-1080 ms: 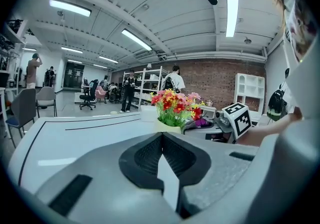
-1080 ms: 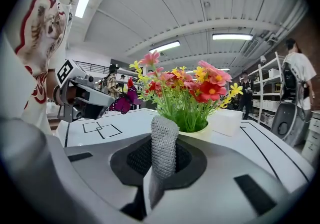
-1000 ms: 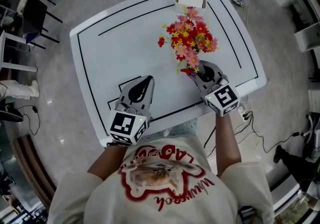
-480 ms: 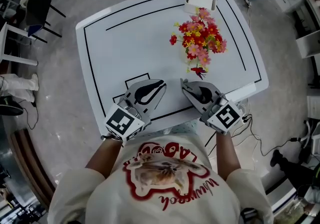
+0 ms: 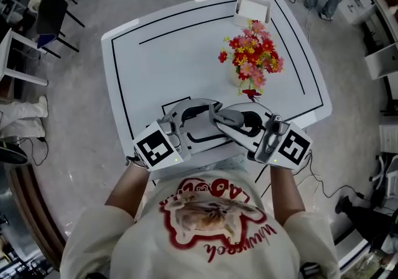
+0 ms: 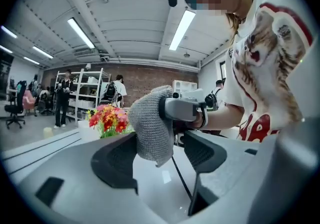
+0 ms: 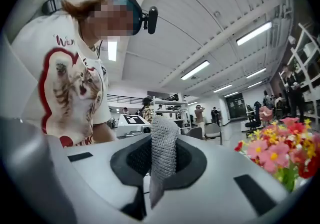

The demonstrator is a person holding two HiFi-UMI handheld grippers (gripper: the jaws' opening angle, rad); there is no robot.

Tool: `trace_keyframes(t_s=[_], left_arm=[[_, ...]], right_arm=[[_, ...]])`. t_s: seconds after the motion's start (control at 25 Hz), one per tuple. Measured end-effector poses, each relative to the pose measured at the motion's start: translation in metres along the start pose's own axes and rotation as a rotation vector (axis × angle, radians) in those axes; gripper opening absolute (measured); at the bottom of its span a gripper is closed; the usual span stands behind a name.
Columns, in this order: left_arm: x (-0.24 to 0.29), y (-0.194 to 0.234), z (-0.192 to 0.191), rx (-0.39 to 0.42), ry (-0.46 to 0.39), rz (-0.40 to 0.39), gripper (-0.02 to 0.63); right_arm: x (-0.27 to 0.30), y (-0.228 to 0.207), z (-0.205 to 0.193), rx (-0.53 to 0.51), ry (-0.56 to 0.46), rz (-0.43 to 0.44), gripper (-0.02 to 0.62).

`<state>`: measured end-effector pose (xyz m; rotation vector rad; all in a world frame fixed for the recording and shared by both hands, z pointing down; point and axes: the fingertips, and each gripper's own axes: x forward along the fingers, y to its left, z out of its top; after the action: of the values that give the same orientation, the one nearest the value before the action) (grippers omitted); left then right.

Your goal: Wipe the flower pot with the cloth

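**Cloth pinched by right tongs, left tongs wide**

The cloth hangs as a strip, long axis 12 to 6 o'clock, free end down. The right gripper is clamped on it. The left gripper has just been opening; its jaws stand wide, the cloth dangling between them unpressed. The flower pot stands upright on the table, at 1 o'clock from both grippers.

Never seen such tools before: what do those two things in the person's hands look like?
The left gripper and right gripper are light grey shells with black padded jaws, each bearing a black-and-white marker cube. The left's jaws have just been opening, grey cloth between them. Short cream sleeves.
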<state>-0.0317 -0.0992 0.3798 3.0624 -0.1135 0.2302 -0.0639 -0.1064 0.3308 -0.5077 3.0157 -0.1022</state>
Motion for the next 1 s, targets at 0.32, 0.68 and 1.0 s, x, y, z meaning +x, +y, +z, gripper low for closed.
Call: trace_keyframes(t_s=[0.32, 0.68, 1.0], left_arm=[[-0.001, 0.020, 0.000, -0.061, 0.013, 0.055, 0.251], [0.002, 0.020, 0.005, -0.077, -0.055, 0.030, 0.023], [-0.013, 0.049, 0.000, -0.128, -0.083, 0.147, 0.021]], right_arm=[[0.021, 0.002, -0.013, -0.153, 0.156, 0.022, 0.025], [0.018, -0.009, -0.008, -0.121, 0.092, -0.007, 0.040], [-0.013, -0.034, 0.010, -0.118, 0.039, -0.156, 0.144]])
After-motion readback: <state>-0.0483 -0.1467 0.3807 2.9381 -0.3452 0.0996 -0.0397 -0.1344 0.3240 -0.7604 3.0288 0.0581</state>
